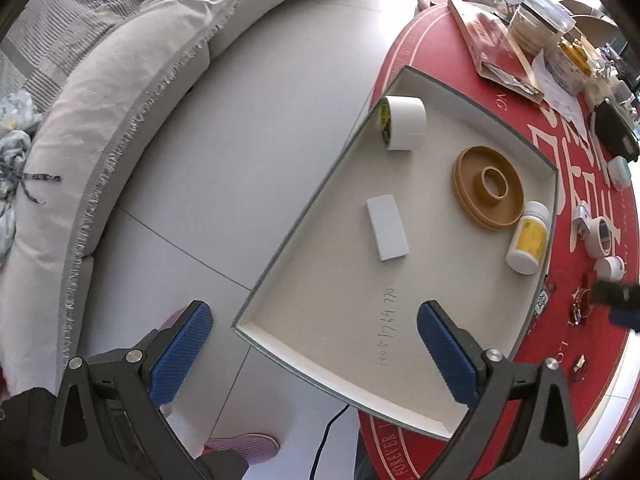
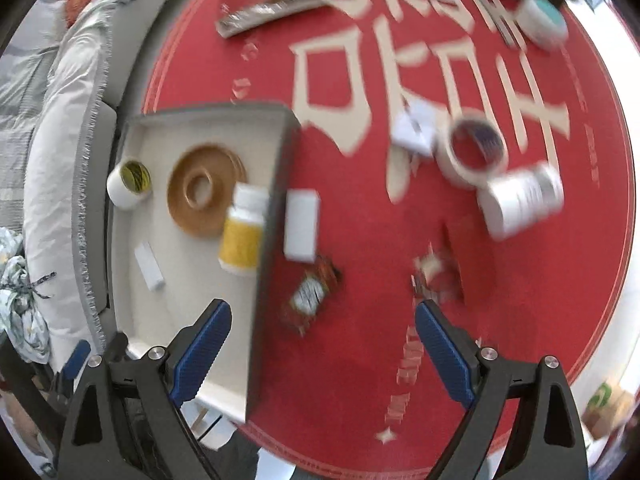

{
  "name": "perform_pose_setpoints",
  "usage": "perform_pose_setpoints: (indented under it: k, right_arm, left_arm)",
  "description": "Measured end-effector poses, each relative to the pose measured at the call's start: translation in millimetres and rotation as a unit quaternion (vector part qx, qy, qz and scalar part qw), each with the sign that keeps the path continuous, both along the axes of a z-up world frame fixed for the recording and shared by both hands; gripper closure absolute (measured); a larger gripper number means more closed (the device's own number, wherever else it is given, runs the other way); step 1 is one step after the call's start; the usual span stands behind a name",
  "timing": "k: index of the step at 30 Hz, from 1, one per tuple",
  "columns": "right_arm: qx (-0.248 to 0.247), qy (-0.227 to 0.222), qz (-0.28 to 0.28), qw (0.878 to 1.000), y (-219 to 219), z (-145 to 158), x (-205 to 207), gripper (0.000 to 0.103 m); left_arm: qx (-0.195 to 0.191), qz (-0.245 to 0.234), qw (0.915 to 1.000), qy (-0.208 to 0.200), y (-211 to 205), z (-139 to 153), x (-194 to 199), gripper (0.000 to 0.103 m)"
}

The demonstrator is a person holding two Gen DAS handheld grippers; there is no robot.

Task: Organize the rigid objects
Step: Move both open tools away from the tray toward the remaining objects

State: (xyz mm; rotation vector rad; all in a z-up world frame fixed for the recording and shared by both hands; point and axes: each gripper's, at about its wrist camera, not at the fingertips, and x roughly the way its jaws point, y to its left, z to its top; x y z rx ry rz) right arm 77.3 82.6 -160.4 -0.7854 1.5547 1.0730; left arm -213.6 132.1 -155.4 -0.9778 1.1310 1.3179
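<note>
A shallow white cardboard tray (image 1: 332, 292) (image 2: 132, 200) sits at the edge of a round red table (image 1: 448, 40) (image 2: 360, 340). In it lie a white tape roll (image 1: 402, 122) (image 2: 129, 182), a tan ring-shaped dish (image 1: 488, 186) (image 2: 202, 194), a yellow-labelled pill bottle (image 1: 528, 238) (image 2: 244, 232) and a small white block (image 1: 387, 227) (image 2: 149, 266). My left gripper (image 1: 314, 344) is open above the tray's near corner, empty. My right gripper (image 2: 324, 350) is open and empty over the tray's right wall. Outside the tray lie a white box (image 2: 302, 226), a snack packet (image 2: 312, 294), a tape ring (image 2: 472, 152) and a white jar (image 2: 524, 200).
A grey sofa (image 1: 100, 100) (image 2: 60, 128) curves along the left, across a tiled floor (image 1: 240, 140). Boxes, papers and containers (image 1: 520, 32) crowd the table's far side. A white and teal jar (image 2: 542, 18) stands far right. A black cable (image 1: 326, 436) hangs below the table edge.
</note>
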Motion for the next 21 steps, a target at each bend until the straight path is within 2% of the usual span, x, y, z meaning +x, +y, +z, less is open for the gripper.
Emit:
perform_pose_setpoints:
  k: [6, 11, 14, 16, 21]
  right_arm:
    - [0.012, 0.005, 0.016, 1.000, -41.2, 9.7, 7.2, 0.009]
    - [0.019, 0.018, -0.001, 1.000, -75.3, 9.0, 22.6, 0.009]
    - [0.030, 0.023, -0.020, 0.999, -97.1, 15.6, 35.9, 0.009]
    - [0.039, 0.018, -0.029, 0.999, -111.5, 18.9, 44.7, 0.009]
    - [0.028, 0.017, -0.059, 0.998, -134.8, 9.7, 68.2, 0.009]
  left_arm:
    - [0.047, 0.043, 0.9979, 0.014, -10.0, 22.9, -5.3, 0.000]
    - [0.066, 0.046, 0.9963, 0.032, -21.4, 41.5, -3.3, 0.000]
    - [0.070, 0.014, 0.9970, 0.030, -33.6, 55.0, 12.3, 0.000]
    - [0.059, -0.015, 0.9978, 0.023, -42.1, 57.1, 32.4, 0.000]
    - [0.018, -0.097, 0.9947, 0.029, -63.7, 39.9, 91.9, 0.000]
